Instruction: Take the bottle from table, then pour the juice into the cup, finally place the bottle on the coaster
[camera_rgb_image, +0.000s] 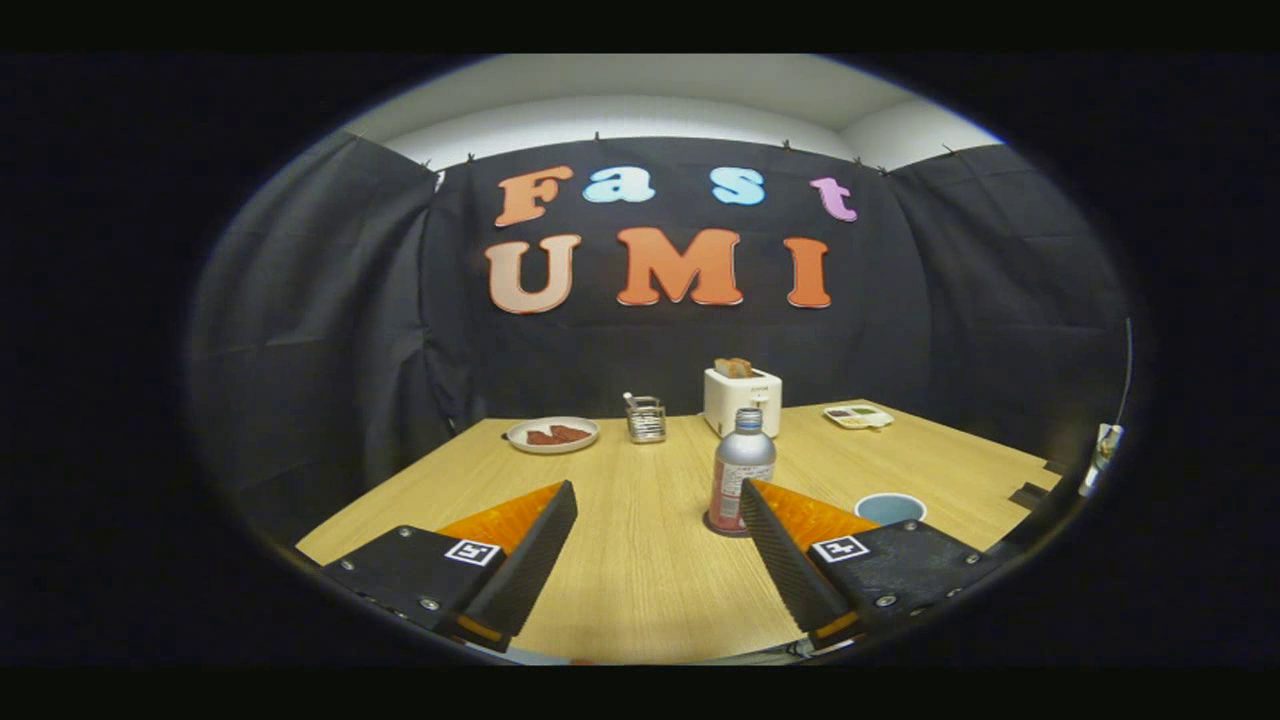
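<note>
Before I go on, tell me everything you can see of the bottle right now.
The bottle is a silvery, metal-looking one with a rounded shoulder, a narrow neck, a screw cap on top and a red-and-white label around its lower body. It stands upright on a dark round coaster on the wooden table, in front of the toaster. The gripper is open; the bottle sits just ahead of one finger's tip, which overlaps its lower edge. Contact there is unclear.

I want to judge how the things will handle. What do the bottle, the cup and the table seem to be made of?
Bottle, upright just ahead of the open gripper: probably metal, matt silver shoulder and cap, with a printed label around it.
Cup: too little shows to tell; smooth pale blue rim, perhaps ceramic or plastic.
Table: wood or wood-look laminate, light with fine straight grain, low sheen.
</note>
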